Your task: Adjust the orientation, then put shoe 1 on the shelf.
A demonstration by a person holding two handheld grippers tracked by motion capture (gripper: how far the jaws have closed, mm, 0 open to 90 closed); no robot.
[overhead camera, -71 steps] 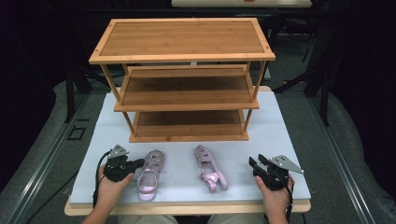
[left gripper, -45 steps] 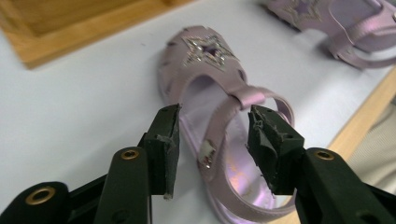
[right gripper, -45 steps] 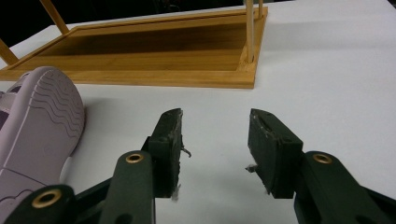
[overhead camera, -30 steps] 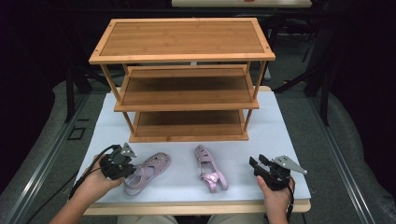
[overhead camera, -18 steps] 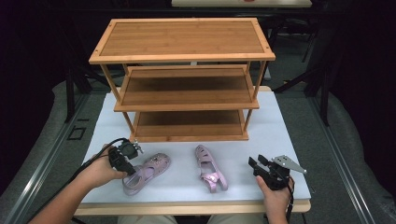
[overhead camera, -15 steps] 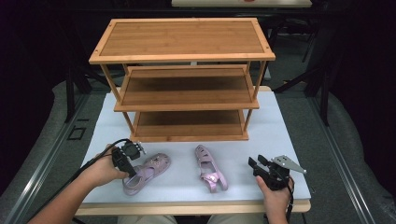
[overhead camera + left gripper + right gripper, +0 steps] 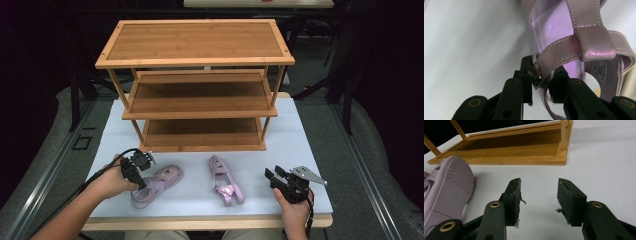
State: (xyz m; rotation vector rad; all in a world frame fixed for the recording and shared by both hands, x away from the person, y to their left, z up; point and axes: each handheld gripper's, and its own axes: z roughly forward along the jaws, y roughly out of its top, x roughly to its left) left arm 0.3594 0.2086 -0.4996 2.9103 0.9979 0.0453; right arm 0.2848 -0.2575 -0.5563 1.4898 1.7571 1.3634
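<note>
Two pink metallic sandals lie on the white table in front of a bamboo shoe rack [image 7: 195, 90]. The left sandal [image 7: 160, 181] lies at an angle, toe toward the rack. My left gripper [image 7: 140, 185] is at its heel. In the left gripper view the buckled heel strap [image 7: 554, 53] runs between the jaws of the left gripper [image 7: 541, 77]. The jaws have just been closing; the buckle touches one pad and a gap shows at the other. The right sandal [image 7: 225, 180] turns its ridged sole [image 7: 449, 192] toward my right gripper [image 7: 270, 175], which rests open and holds nothing [image 7: 539, 195].
The rack has three tiers, and its bottom shelf [image 7: 511, 150] stands just beyond the sandals. The white table [image 7: 300, 140] has bare room to the right of the rack and ends in a wooden front edge near the person's hands.
The left sandal has been swung from pointing straight ahead to angled toward the right. My left hand shifted a little toward the rack, staying at the heel. The right gripper kept still.
</note>
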